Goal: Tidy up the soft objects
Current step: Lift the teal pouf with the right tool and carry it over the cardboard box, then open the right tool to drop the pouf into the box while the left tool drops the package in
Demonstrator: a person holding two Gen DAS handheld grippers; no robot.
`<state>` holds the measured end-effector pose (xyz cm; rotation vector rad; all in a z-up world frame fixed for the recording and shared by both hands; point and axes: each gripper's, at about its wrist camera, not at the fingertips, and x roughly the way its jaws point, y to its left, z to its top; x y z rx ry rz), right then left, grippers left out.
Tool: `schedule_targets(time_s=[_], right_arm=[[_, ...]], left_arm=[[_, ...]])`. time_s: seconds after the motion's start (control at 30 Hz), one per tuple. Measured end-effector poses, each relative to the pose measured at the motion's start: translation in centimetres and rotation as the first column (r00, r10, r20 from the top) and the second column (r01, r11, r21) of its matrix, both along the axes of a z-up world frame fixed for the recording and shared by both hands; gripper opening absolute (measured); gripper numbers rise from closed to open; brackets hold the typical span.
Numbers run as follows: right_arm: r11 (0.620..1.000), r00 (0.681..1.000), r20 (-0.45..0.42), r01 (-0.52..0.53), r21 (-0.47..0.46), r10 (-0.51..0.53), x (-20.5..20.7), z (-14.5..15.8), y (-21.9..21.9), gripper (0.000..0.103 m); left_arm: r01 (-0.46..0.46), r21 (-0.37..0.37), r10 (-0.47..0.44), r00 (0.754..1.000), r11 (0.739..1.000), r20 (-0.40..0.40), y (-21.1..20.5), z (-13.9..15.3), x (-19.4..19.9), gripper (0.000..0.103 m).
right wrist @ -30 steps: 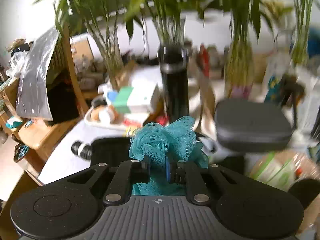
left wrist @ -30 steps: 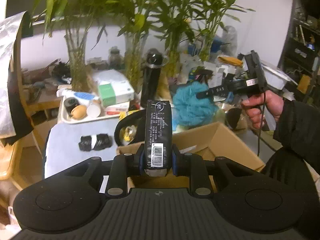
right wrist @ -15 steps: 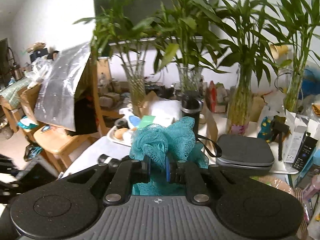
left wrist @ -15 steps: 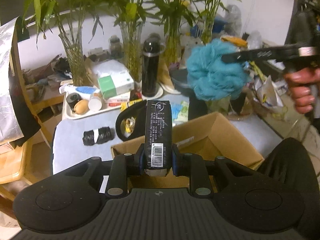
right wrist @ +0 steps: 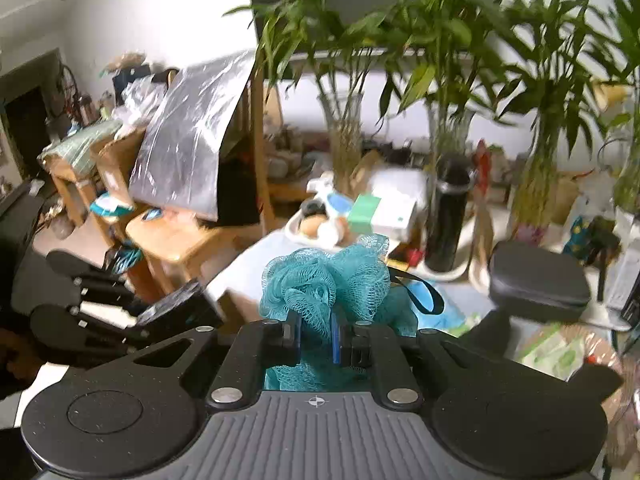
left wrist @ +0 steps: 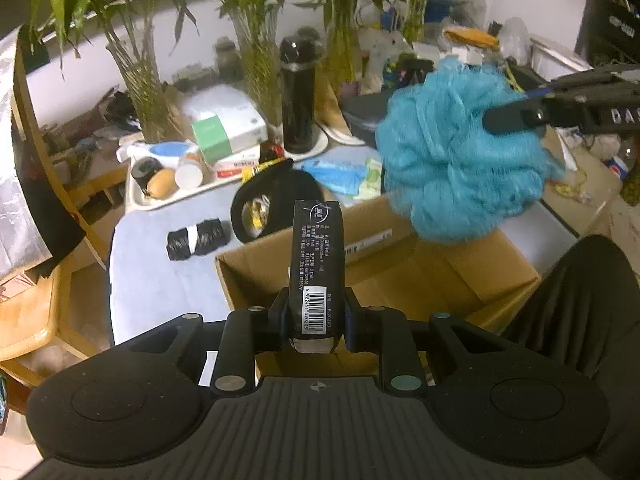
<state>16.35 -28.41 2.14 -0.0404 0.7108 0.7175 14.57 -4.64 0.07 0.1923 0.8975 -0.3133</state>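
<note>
My left gripper (left wrist: 316, 316) is shut on a black packet (left wrist: 318, 264) with a barcode, held upright over the near side of an open cardboard box (left wrist: 400, 276). My right gripper (right wrist: 316, 332) is shut on a teal mesh bath sponge (right wrist: 332, 280). In the left wrist view the sponge (left wrist: 460, 160) hangs above the box's far right corner, with the right gripper (left wrist: 516, 116) coming in from the right. The left gripper (right wrist: 132, 320) with its packet shows at the left of the right wrist view.
A black roll with a white band (left wrist: 196, 238) lies on the blue-grey table (left wrist: 160, 288). A black pouch (left wrist: 276, 204), a tray of small items (left wrist: 180, 176), a black flask (left wrist: 298, 96) and vases of bamboo (left wrist: 256, 52) stand behind. A wooden chair (left wrist: 36, 312) is at left.
The right gripper has carried the teal sponge leftward and lower, to above the box's far right corner. The left gripper has risen slightly and tilted down over the box, still holding the packet.
</note>
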Motion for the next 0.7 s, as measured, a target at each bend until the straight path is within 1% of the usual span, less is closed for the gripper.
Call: schedule_targets(time_s=[0.27, 0.5, 0.7], right_arm=[[0.998, 0.996, -0.078, -0.035, -0.048, 0.031, -0.8, -2.3, 1.4, 0.016], [0.996, 0.988, -0.152, -0.042, -0.075, 0.030, -0.4, -4.1, 2.5, 0.016], [0.991, 0.981, -0.193, -0.044, -0.129, 0.019, 0.0, -6.1, 3.9, 0.016]], left_arm=[[0.000, 0.025, 0.001, 0.999, 1.000, -0.047, -0.2, -1.3, 0.3, 0.024], [0.001, 0.041, 0.002, 0.997, 0.999, -0.077, -0.5, -2.3, 1.2, 0.024], [0.000, 0.049, 0.006, 0.992, 0.999, -0.124, -0.7, -3.6, 2.1, 0.025]])
